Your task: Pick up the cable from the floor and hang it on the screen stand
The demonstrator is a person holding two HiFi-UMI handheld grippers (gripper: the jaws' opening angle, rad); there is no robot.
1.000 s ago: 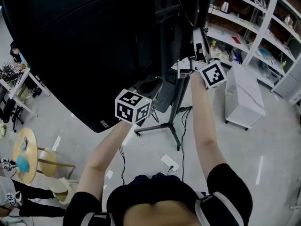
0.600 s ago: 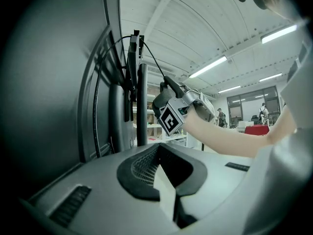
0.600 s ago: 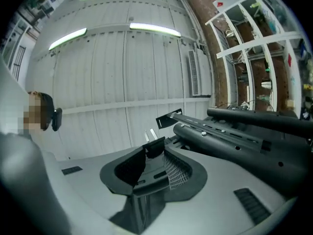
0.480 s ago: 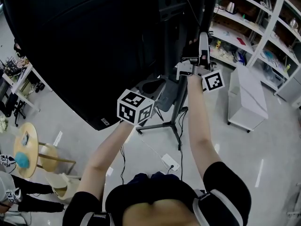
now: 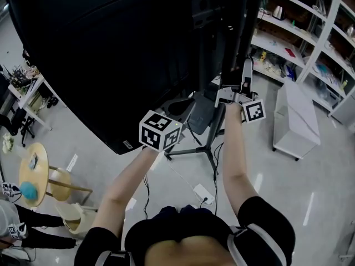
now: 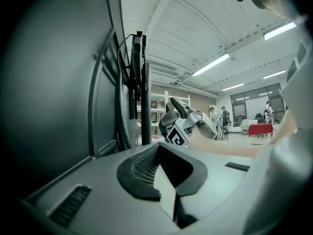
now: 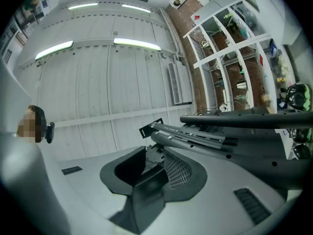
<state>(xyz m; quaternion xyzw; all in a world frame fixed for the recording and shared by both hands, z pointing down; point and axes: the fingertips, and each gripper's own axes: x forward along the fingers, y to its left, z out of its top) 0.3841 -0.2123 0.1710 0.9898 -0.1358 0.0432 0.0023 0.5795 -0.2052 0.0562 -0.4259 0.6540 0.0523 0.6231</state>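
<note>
Head view: the right hand-held gripper (image 5: 236, 85) has sunk beside the screen stand (image 5: 213, 132). Left gripper view: the left hand-held gripper (image 6: 164, 168) is wide, empty; the cable (image 6: 121, 116) drapes on the stand. Right gripper view: jaws wide, empty, so hanging looks done.

left gripper (image 6: 164, 173): jaws apart, empty | screen stand (image 6: 145, 106) ahead | right gripper (image 6: 172, 112) beyond

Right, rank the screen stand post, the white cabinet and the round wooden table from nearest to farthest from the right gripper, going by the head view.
1. Screen stand post: right beside the right gripper.
2. White cabinet: off to the right.
3. Round wooden table: far left, past the screen.
</note>
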